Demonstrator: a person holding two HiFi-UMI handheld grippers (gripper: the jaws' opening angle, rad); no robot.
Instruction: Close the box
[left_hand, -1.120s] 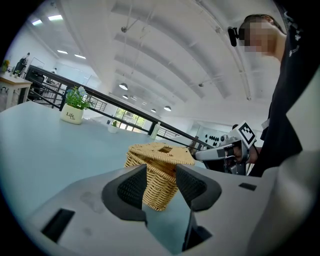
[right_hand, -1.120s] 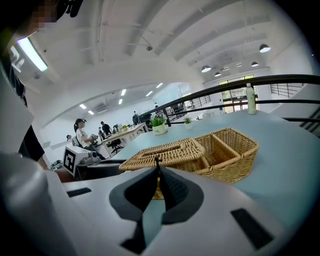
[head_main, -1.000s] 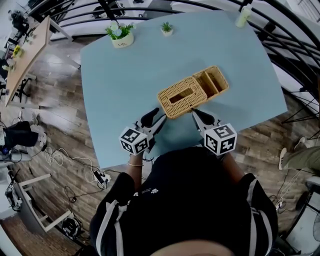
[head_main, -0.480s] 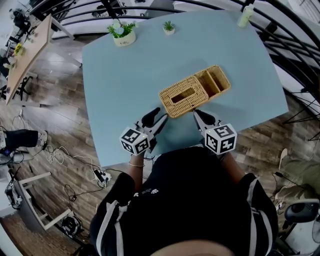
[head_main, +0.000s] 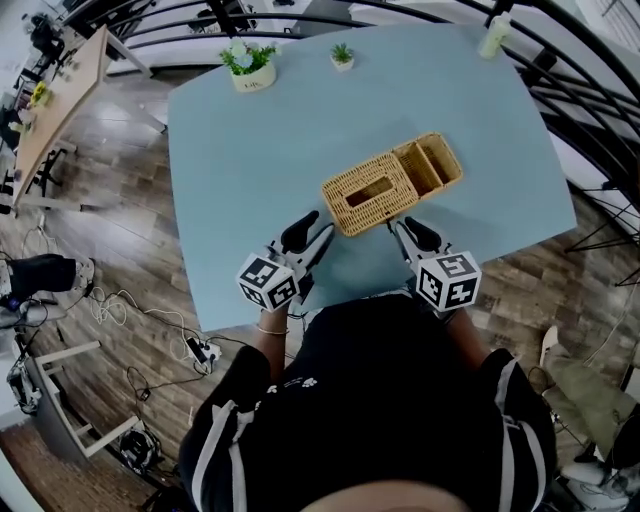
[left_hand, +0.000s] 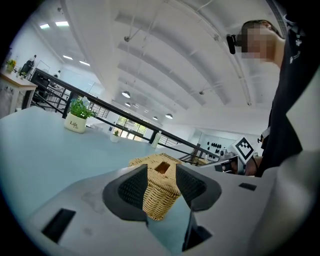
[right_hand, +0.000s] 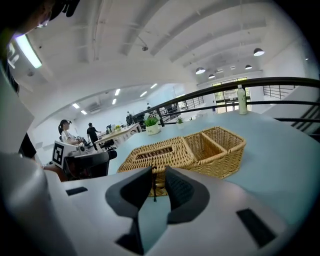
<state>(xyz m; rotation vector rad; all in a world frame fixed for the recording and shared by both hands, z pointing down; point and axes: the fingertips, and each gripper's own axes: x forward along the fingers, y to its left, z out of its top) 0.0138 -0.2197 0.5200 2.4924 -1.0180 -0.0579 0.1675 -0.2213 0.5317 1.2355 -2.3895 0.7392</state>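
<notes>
Object: wicker box (head_main: 392, 183). It lies slantwise on the bench (head_main: 250, 140), close to the near edge and about midway along it. A slotted lid (head_main: 366, 192) covers the nearer, larger part. The far end shows two open compartments (head_main: 432, 165). Whether the lid sits fully down cannot be told.

Handling (judged): woven cane, so light and fairly stiff with some give. The rough weave is unlikely to slip in the jaws. So light a box would probably skid on the smooth bench if pushed from one side only, so one gripper should steady a wall while the other works the lid. The best hold looks like the lid's rim or the slot edge, both thin enough for the jaws. Light pressure only, to spare the weave.

Left gripper (head_main: 312, 230): jaws moderately apart. The box's near end (left_hand: 159, 192) shows through the gap, beyond the tips. Nothing is held and no contact is seen.

Right gripper (head_main: 408, 232): jaws parted only narrowly and aimed at the box's near corner (right_hand: 160, 156). A thin dark strand (right_hand: 154, 192) hangs in the gap, origin unclear. No hold on the box is seen.

Potted plant (head_main: 247, 66): far left corner, well apart.
</notes>
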